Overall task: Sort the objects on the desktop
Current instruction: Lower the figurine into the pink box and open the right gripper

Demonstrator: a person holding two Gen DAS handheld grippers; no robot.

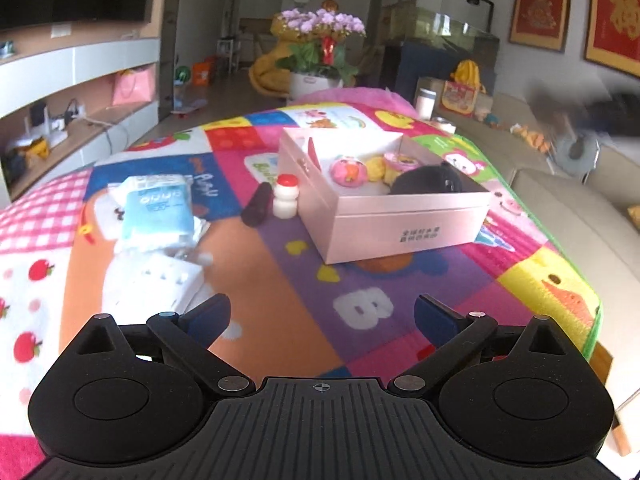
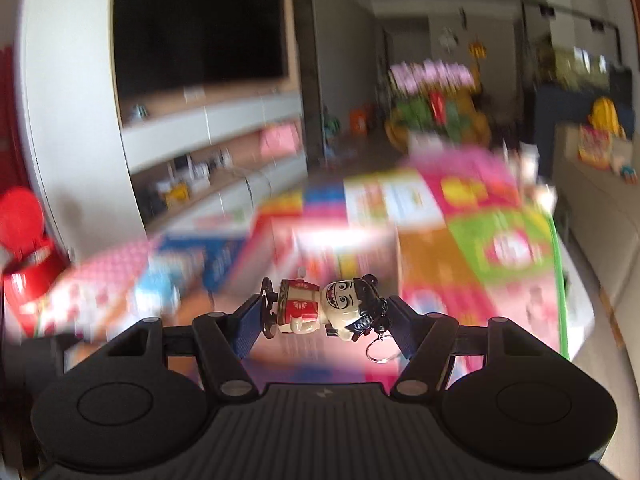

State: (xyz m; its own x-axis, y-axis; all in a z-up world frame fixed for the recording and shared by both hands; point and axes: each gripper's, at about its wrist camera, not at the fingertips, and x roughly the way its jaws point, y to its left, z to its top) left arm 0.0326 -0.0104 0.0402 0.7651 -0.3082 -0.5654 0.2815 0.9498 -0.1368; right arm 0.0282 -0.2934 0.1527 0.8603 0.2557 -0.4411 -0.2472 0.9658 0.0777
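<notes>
Bright patchwork cloth [image 1: 280, 264] covers the counter, where a pink box [image 1: 400, 216] holds toys. Left gripper [image 1: 320, 316] hangs above it, jaws spread wide and empty. Right gripper [image 2: 324, 312] has its jaws clamped on a figurine keychain [image 2: 324, 308], lying sideways.

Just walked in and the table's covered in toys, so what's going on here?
A person with a gripper in each hand is sorting things into a pink box on the colourful mat. The right gripper is shut on a small figurine keychain, carried above the table. The left gripper is open and empty over the mat. A tissue pack, a white bottle and a power strip lie outside the box.
</notes>
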